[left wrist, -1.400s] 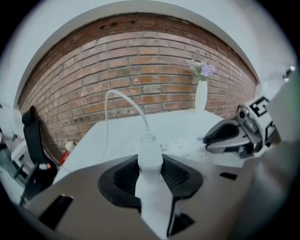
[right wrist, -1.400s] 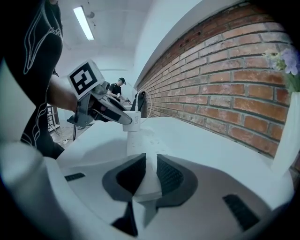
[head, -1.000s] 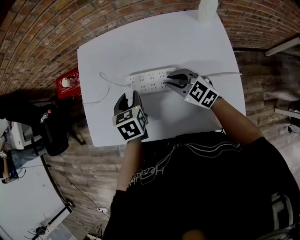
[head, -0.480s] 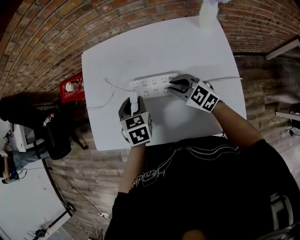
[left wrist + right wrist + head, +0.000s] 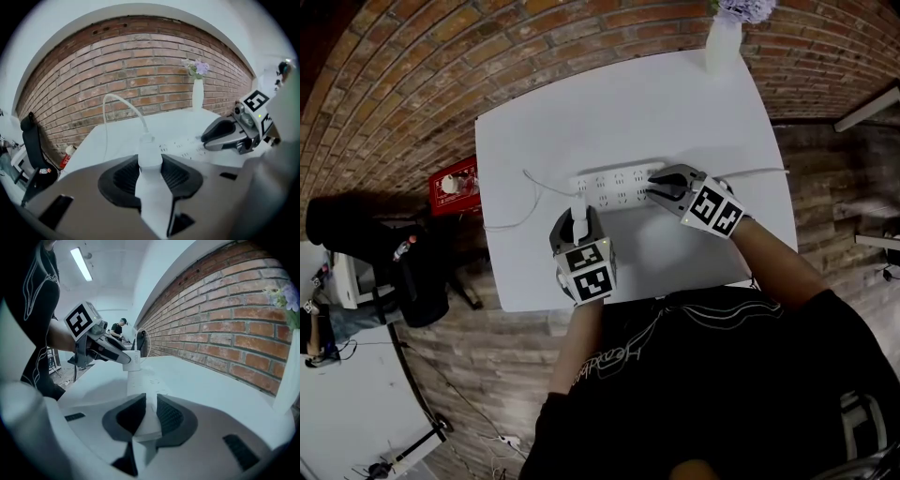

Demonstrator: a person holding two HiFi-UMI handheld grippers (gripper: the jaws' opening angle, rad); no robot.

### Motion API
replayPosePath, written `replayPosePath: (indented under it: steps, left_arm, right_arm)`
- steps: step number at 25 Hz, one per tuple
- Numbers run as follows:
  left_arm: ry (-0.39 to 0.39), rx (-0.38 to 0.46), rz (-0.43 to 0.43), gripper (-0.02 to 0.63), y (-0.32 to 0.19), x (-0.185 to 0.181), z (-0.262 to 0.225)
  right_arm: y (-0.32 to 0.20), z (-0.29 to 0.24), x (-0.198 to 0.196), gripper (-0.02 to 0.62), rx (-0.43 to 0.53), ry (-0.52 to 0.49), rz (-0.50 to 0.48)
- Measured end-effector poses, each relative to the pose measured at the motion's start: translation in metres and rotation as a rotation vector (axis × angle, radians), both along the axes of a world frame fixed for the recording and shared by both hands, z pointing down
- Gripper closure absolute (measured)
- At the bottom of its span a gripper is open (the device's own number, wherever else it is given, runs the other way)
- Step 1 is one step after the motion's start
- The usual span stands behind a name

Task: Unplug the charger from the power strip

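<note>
**Charger in the left claw, strip pinned by the right**

Head view: The white table (image 5: 609,103) is bare from its middle out to 12 o'clock, where a vase (image 5: 722,42) stands near the far edge at 1 o'clock. The near edge runs at 6 o'clock, just below the left gripper (image 5: 578,217). The power strip (image 5: 614,189) lies crosswise at mid-table. The right gripper (image 5: 654,186) is clamped on the strip's 3 o'clock end. The white charger (image 5: 577,225) sits in the left claw, just on the near side of the strip. Its cable (image 5: 530,180) loops out to the 9 o'clock edge.

Left gripper view: Both pads press on the charger (image 5: 150,152), a slim white block. Its cord arches up to 11 o'clock, and the strip (image 5: 185,147) lies apart from it at 2 o'clock. Open tabletop reaches to the brick wall (image 5: 117,65).

Right gripper view: The jaws are closed narrowly on the strip's near end (image 5: 146,420). At 11 o'clock the charger (image 5: 132,363) hangs by the strip's far end. Bare table spreads toward 3 o'clock.
</note>
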State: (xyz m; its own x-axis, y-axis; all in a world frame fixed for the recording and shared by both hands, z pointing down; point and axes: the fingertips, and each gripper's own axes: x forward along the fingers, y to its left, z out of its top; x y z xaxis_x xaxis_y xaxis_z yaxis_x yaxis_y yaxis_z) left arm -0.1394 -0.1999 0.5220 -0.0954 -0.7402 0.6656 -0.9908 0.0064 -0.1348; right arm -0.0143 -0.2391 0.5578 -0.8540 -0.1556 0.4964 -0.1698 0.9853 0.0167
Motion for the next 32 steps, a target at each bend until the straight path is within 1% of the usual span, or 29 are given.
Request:
replayPosePath:
  steps: [1, 4, 5, 6, 7, 8, 10, 11, 12, 13, 14, 16, 17, 18, 19, 22, 23, 24, 25, 26, 27, 28, 29, 31, 32]
  left_arm:
    - [0.033, -0.002, -0.008, 0.468, 0.0, 0.0, 0.0]
    - [0.225, -0.006, -0.073, 0.471, 0.001, -0.006, 0.002]
    - [0.27, -0.007, -0.09, 0.471, 0.001, -0.008, 0.002]
    - [0.284, -0.008, -0.095, 0.471, 0.0, -0.008, 0.002]
    - [0.259, -0.006, -0.086, 0.471, 0.0, -0.008, 0.001]
    - [0.2, -0.002, -0.064, 0.471, -0.001, -0.006, -0.001]
    - [0.049, 0.006, -0.008, 0.471, -0.002, -0.002, -0.005]
    - [-0.002, 0.009, 0.011, 0.468, -0.002, 0.0, -0.006]
    - [-0.02, 0.01, 0.018, 0.468, -0.001, 0.001, -0.006]
    - [0.0, 0.009, 0.014, 0.468, -0.001, 0.001, -0.006]
    - [0.053, 0.008, -0.003, 0.468, -0.001, 0.0, -0.004]
    - [0.209, 0.004, -0.059, 0.471, -0.001, -0.006, -0.003]
    - [0.264, 0.001, -0.08, 0.471, -0.001, -0.008, -0.002]
    - [0.276, -0.001, -0.085, 0.471, -0.001, -0.009, -0.003]
    - [0.239, -0.002, -0.071, 0.471, -0.001, -0.008, -0.004]
    - [0.002, 0.0, 0.02, 0.466, 0.0, 0.0, -0.008]
    - [-0.027, 0.002, 0.032, 0.466, 0.0, 0.002, -0.008]
    - [-0.003, 0.004, 0.026, 0.465, 0.0, 0.001, -0.008]
    - [0.073, 0.006, 0.002, 0.466, -0.001, -0.001, -0.007]
    - [0.174, 0.006, -0.032, 0.469, -0.001, -0.004, -0.006]
    - [0.255, 0.005, -0.057, 0.469, -0.001, -0.007, -0.005]
    - [0.274, 0.001, -0.058, 0.469, -0.001, -0.008, -0.005]
    - [0.227, -0.005, -0.033, 0.469, 0.0, -0.007, -0.006]
    - [0.053, -0.015, 0.04, 0.468, 0.002, -0.001, -0.008]
    - [0.003, -0.016, 0.058, 0.465, 0.001, 0.001, -0.009]
  right_arm:
    - [0.0, 0.0, 0.0, 0.54, 0.0, 0.001, -0.001]
    - [0.0, 0.0, 0.0, 0.54, 0.002, 0.005, -0.003]
    - [0.0, 0.0, 0.0, 0.54, 0.001, 0.006, -0.004]
    - [0.0, 0.0, 0.001, 0.54, -0.001, 0.006, -0.005]
    - [0.0, 0.0, 0.001, 0.54, -0.003, 0.006, -0.006]
    - [-0.001, 0.0, 0.001, 0.54, -0.005, 0.006, -0.006]
    - [-0.001, -0.001, 0.0, 0.54, -0.006, 0.003, -0.005]
    - [-0.001, -0.001, 0.0, 0.54, -0.006, 0.001, -0.005]
    - [-0.001, -0.002, 0.0, 0.54, -0.006, 0.001, -0.005]
    - [-0.001, -0.001, 0.0, 0.54, -0.006, 0.001, -0.006]
    - [-0.001, -0.001, 0.0, 0.54, -0.006, 0.002, -0.007]
    - [0.0, -0.001, 0.001, 0.54, -0.004, 0.004, -0.009]
    - [0.0, -0.001, 0.0, 0.54, -0.004, 0.006, -0.009]
    - [0.0, -0.001, 0.0, 0.54, -0.005, 0.007, -0.009]
    - [0.001, -0.001, 0.0, 0.54, -0.006, 0.006, -0.009]
    - [0.0, -0.001, 0.0, 0.54, -0.009, 0.003, -0.011]
    - [0.0, -0.001, 0.0, 0.54, -0.009, 0.002, -0.012]
    - [0.0, -0.001, 0.0, 0.54, -0.009, 0.002, -0.013]
    - [0.0, -0.001, 0.0, 0.54, -0.008, 0.002, -0.015]
    - [0.0, -0.001, 0.001, 0.54, -0.006, 0.003, -0.016]
    - [0.0, 0.0, 0.001, 0.54, -0.005, 0.005, -0.016]
    - [0.0, 0.0, 0.0, 0.54, -0.006, 0.007, -0.017]
    - [0.001, 0.0, 0.0, 0.54, -0.009, 0.008, -0.017]
    - [0.002, 0.0, -0.001, 0.54, -0.015, 0.007, -0.017]
    - [0.001, 0.0, -0.001, 0.54, -0.015, 0.007, -0.016]
